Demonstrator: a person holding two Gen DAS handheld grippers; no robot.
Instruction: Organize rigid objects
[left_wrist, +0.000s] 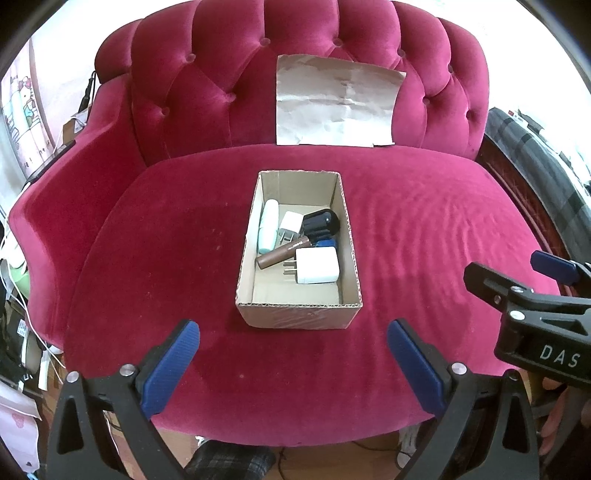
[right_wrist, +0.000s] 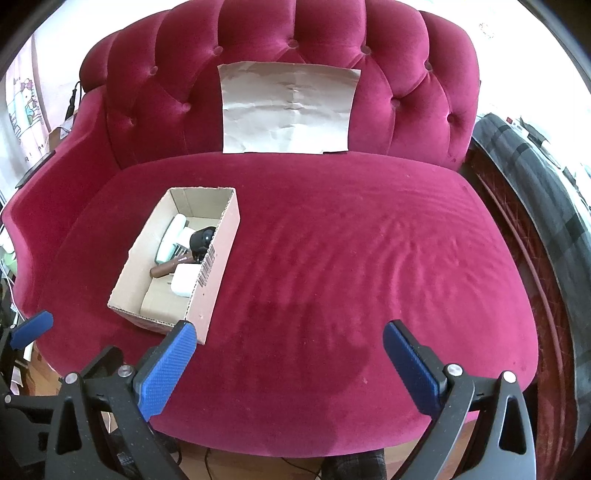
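An open cardboard box (left_wrist: 258, 312) (right_wrist: 214, 273) rests on the red velvet seat. Inside lie a white plug adapter (left_wrist: 317, 265) (right_wrist: 184, 285), a brown tube (left_wrist: 282, 253) (right_wrist: 164, 270), a pale mint case (left_wrist: 269, 230) (right_wrist: 166, 245), a smaller white charger (left_wrist: 290, 225), a black rounded object (left_wrist: 321, 223) (right_wrist: 201, 238) and a blue piece (left_wrist: 327, 243). My left gripper (left_wrist: 293, 341) stands open just in front of the box, nothing between its blue pads. My right gripper (right_wrist: 288, 341) is open over the bare seat, right of the box. Its side shows at the left wrist view's right edge.
A creased sheet of paper (left_wrist: 336, 101) (right_wrist: 288, 109) leans on the tufted backrest (left_wrist: 207, 77). The armrest (left_wrist: 70, 184) rises at the left, with cables and clutter beyond it. A dark striped blanket (right_wrist: 535, 177) lies to the right. Wooden floor shows below the seat's front edge.
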